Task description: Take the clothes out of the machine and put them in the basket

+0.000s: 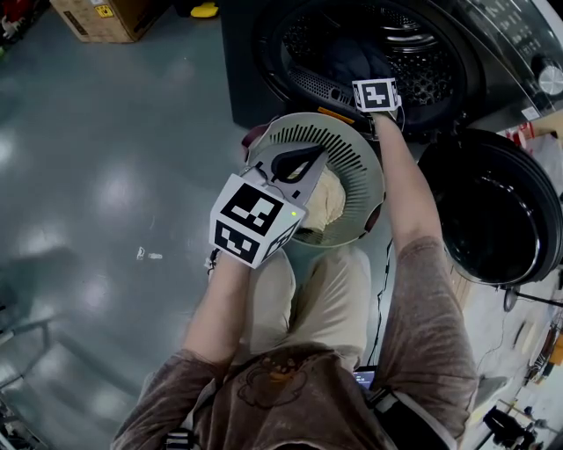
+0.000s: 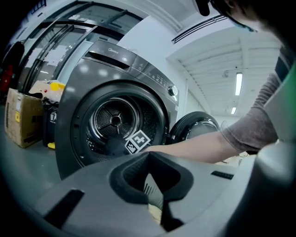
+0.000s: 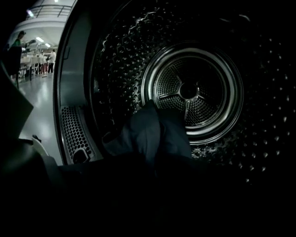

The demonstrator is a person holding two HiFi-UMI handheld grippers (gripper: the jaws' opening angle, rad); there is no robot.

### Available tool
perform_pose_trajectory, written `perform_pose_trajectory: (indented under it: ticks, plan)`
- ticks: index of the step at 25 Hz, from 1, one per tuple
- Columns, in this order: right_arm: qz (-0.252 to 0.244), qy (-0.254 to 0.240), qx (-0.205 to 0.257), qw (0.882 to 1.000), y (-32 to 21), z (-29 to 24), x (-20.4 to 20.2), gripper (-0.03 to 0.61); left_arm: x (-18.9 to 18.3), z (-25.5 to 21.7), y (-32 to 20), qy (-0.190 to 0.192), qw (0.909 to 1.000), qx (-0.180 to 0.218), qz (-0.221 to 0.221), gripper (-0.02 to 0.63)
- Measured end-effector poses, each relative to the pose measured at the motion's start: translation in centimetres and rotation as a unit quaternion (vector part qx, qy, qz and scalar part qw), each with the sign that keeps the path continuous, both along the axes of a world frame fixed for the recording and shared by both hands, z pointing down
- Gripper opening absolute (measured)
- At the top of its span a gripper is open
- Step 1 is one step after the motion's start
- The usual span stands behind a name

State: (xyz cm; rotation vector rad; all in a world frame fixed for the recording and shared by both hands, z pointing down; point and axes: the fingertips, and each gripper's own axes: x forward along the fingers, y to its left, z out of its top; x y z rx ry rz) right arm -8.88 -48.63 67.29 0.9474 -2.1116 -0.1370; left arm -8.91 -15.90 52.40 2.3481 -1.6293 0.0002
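Note:
A round grey slatted basket hangs in front of the machine, my left gripper shut on its near rim. A beige garment lies inside it. In the left gripper view the dark pads meet, with basket slats showing between them. My right arm reaches into the dryer drum, its marker cube at the door opening. In the right gripper view a dark blue garment is bunched into a peak at my right gripper, whose jaws are lost in shadow.
The round machine door stands open to the right of the drum. A cardboard box sits on the grey floor at the far left. The person's knees are below the basket. The perforated lint filter lines the drum's mouth.

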Motion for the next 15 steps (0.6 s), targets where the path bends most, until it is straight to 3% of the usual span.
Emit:
perform_pose_trajectory:
  ticks: [2,7,15]
  plan:
    - [-0.016,0.012,0.015,1.0,0.1,-0.1,0.0,0.043,0.0,0.0,-0.1,0.002,1.0,0.0,0.001,0.008]
    - [-0.007,-0.05,-0.02,0.999,1.3,-1.3,0.6,0.028,0.3,0.1,-0.4,0.003,1.0,-0.001,0.003,0.008]
    - [-0.061,-0.112,0.003,0.992,6.5,-5.3,2.4,0.025,0.8,0.0,-0.3,-0.005,1.0,0.0,-0.002,0.008]
